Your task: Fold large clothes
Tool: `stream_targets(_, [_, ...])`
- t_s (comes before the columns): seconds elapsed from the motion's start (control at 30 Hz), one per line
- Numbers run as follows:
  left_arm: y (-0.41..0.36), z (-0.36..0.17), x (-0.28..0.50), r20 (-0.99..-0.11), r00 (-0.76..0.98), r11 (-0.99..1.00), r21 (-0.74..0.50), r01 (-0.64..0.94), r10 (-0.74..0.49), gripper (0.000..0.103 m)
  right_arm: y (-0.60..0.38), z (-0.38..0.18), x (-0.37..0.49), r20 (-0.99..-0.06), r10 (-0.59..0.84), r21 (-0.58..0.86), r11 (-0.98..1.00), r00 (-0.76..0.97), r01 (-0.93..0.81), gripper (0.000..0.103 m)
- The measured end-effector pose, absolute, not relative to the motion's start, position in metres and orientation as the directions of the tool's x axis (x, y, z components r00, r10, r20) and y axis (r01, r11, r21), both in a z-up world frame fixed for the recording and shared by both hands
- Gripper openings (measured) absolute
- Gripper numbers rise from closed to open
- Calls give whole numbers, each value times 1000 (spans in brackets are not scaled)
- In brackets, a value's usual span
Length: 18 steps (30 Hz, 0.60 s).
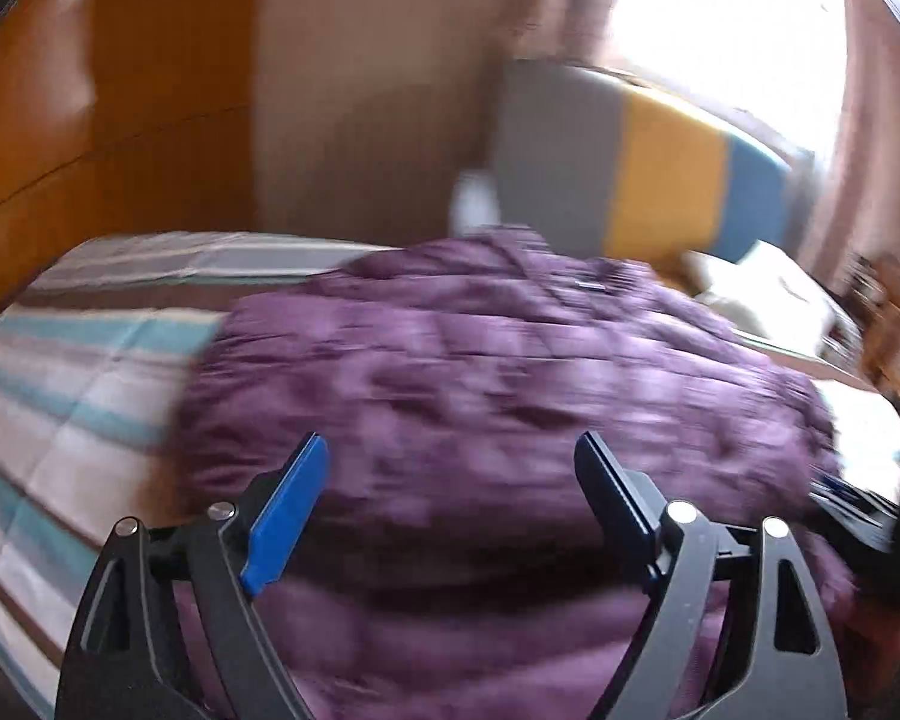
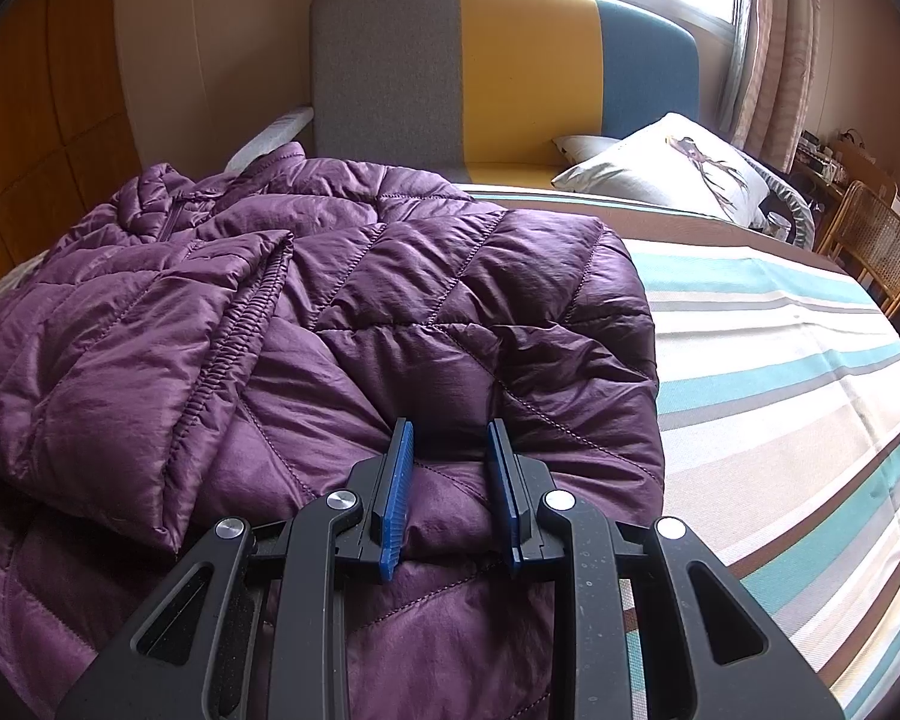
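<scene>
No brand, label or writing is legible in either view; a small pale tab on the purple quilted jacket point(image 1: 498, 360) is too blurred to read.

Left gripper point(image 1: 450, 450): angled downward over the jacket, jaws standing wide apart, nothing between the blue pads. The picture is motion-blurred. The jacket lies directly below and ahead of the fingers, on the striped bedspread point(image 1: 60, 396), which shows to the left of the tool.

Right gripper point(image 2: 450, 438): angled downward, jaws narrowed onto a raised fold of the jacket point(image 2: 390, 276); the fabric bunches between the pads and is pinched there. The bulk of the jacket spreads ahead and to the left of the tool, with an elastic-edged panel folded over its left part. The striped bedspread point(image 2: 780, 372) lies to the right. Beyond the tool stand a grey, yellow and blue headboard point(image 2: 510, 72) and a pillow point(image 2: 672, 168).
</scene>
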<state>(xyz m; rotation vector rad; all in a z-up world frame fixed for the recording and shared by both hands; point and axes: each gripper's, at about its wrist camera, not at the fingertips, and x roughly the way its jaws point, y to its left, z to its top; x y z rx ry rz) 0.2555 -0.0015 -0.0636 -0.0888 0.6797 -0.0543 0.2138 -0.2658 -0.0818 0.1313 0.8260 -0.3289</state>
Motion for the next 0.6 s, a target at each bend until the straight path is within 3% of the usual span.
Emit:
stream_targets(0.17, [31, -94, 258, -639, 755, 971, -237, -12, -146, 83, -266, -63, 201, -698, -152, 72, 958, 700, 279, 25])
stream_targets(0.27, [35, -96, 260, -635, 757, 969, -247, -9, -155, 83, -263, -51, 198, -683, -96, 139, 956, 724, 258, 25])
stream_targets(0.3, [34, -97, 261, -641, 752, 970, -242, -7, -154, 83, -262, -45, 197, -672, -65, 185, 950, 738, 252, 29])
stream_targets(0.33, [33, -98, 264, -647, 747, 972, -234, -4, -152, 84, -261, -42, 197, -662, -47, 214, 945, 748, 249, 50])
stream_targets(0.4, [27, -100, 269, -654, 742, 975, -220, 1, -148, 85, -255, -37, 198, -644, -9, 266, 935, 765, 236, 67])
stream_targets(0.47, [25, -100, 268, -652, 744, 977, -214, 5, -147, 85, -242, -39, 207, -660, 26, 271, 940, 751, 206, 59])
stream_targets(0.5, [24, -98, 266, -650, 746, 977, -214, 6, -147, 86, -238, -42, 212, -674, 43, 275, 941, 738, 197, 46])
stream_targets(0.6, [25, -97, 263, -648, 747, 976, -218, 5, -148, 87, -233, -59, 227, -724, 120, 350, 912, 679, 212, 21])
